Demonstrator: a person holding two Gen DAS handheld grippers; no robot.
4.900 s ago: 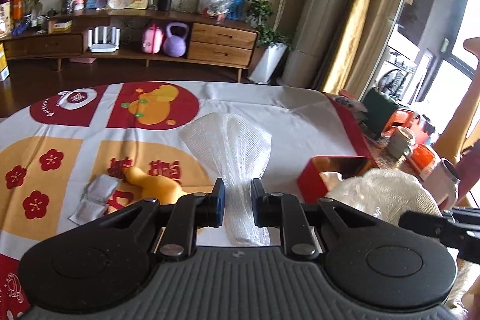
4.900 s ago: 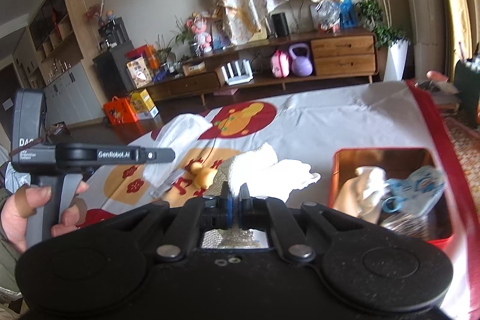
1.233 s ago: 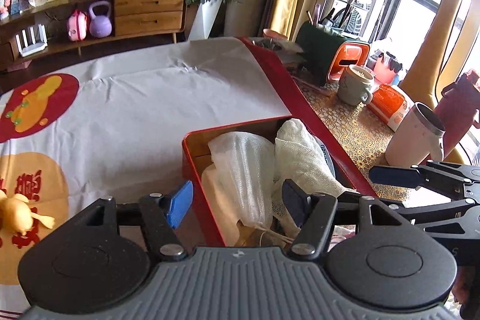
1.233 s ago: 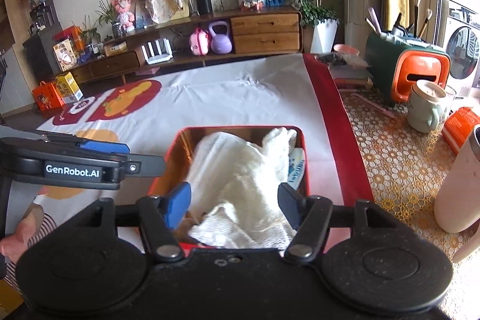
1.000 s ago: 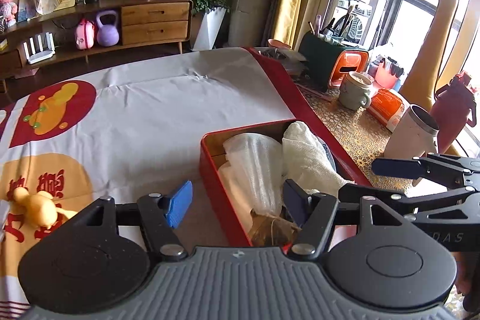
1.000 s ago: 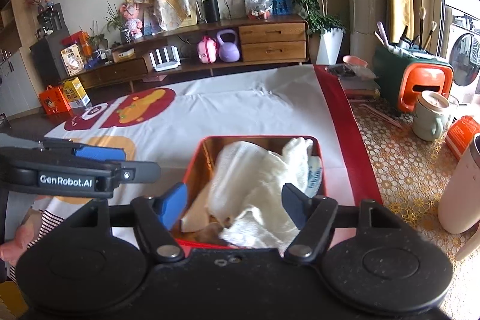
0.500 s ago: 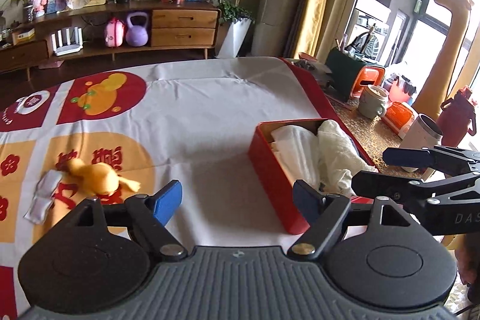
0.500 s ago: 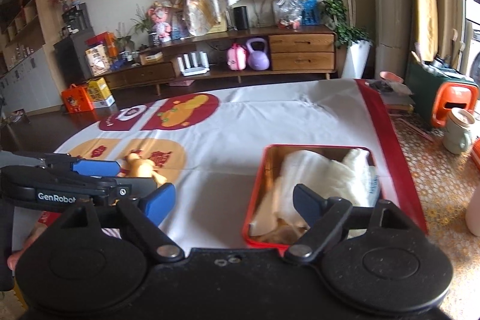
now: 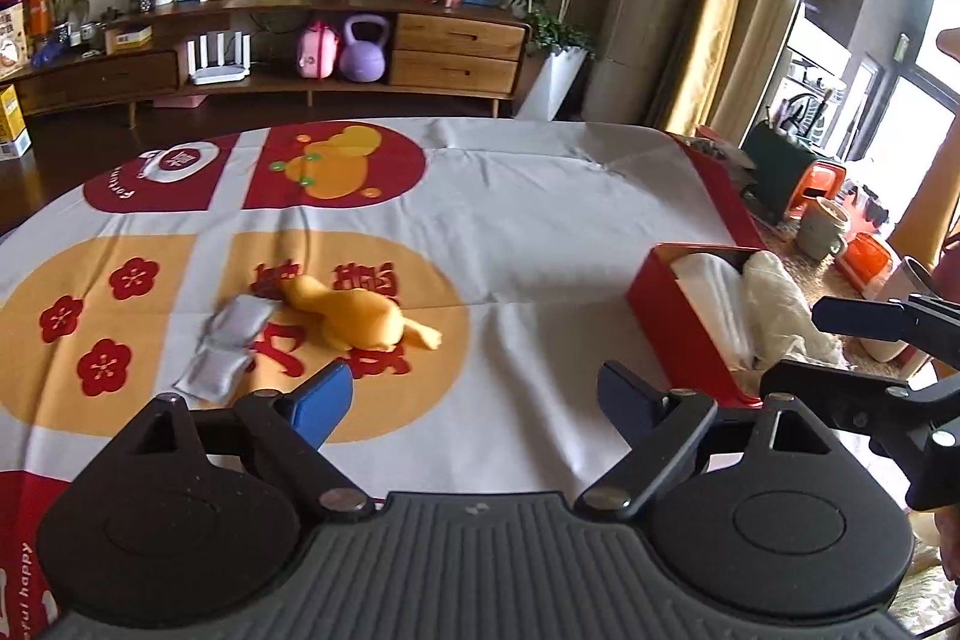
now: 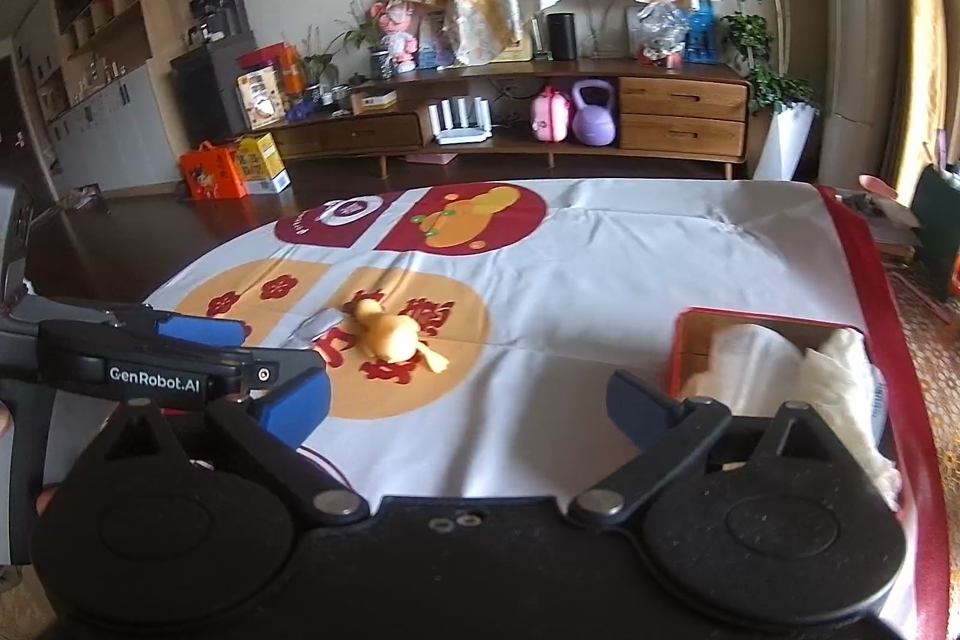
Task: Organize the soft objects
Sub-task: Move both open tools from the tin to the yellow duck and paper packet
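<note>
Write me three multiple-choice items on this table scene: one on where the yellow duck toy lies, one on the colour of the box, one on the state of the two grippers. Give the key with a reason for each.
1. Where is the yellow duck toy?
A. inside the box
B. on the tablecloth beside a grey pouch
C. held in a gripper

2. What colour is the outside of the box that holds the white cloths?
A. red
B. green
C. black

3. How do the left gripper and right gripper stand?
A. both shut on cloth
B. one open, one shut
C. both open and empty

Key: 1 B, the duck lies on the tablecloth right by the grey pouch; 2 A, its side wall shows red; 3 C, the fingers of each are spread wide with nothing between them.
</note>
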